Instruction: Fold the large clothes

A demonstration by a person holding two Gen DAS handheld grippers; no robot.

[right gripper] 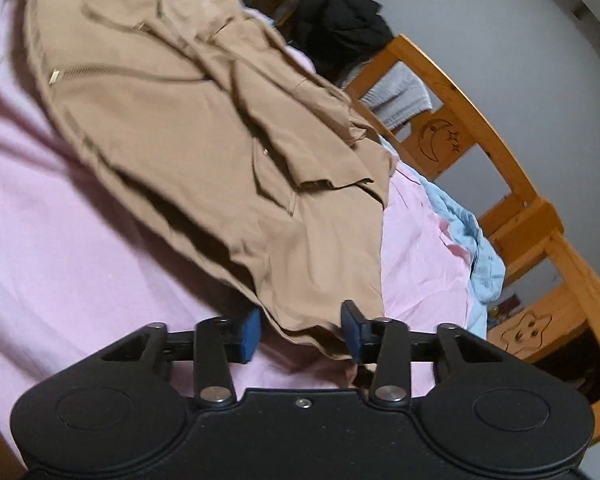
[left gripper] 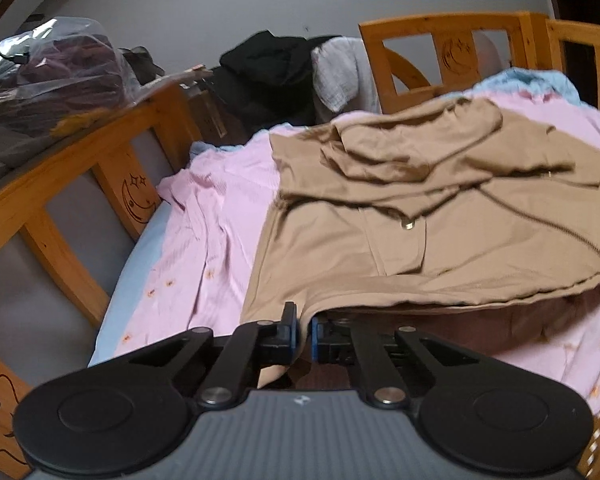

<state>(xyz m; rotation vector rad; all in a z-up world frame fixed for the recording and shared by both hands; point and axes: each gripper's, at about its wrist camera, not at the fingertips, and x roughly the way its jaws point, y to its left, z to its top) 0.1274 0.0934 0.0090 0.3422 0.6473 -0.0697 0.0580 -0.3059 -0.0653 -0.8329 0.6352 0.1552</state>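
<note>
Wooden rails carved with moons and stars (left gripper: 138,196) edge the bed, whose pink sheet (left gripper: 220,216) carries everything. At the near hem, the left tool (left gripper: 303,330) is clamped tight on a corner of the tan jacket (left gripper: 440,216). Its partner, the right tool (right gripper: 300,330), has its blue pads standing apart with the jacket's other hem corner between them; whether they press the cloth is unclear. Beyond lies the jacket's crumpled sleeve, then a black garment (left gripper: 268,68) by the wall.
</note>
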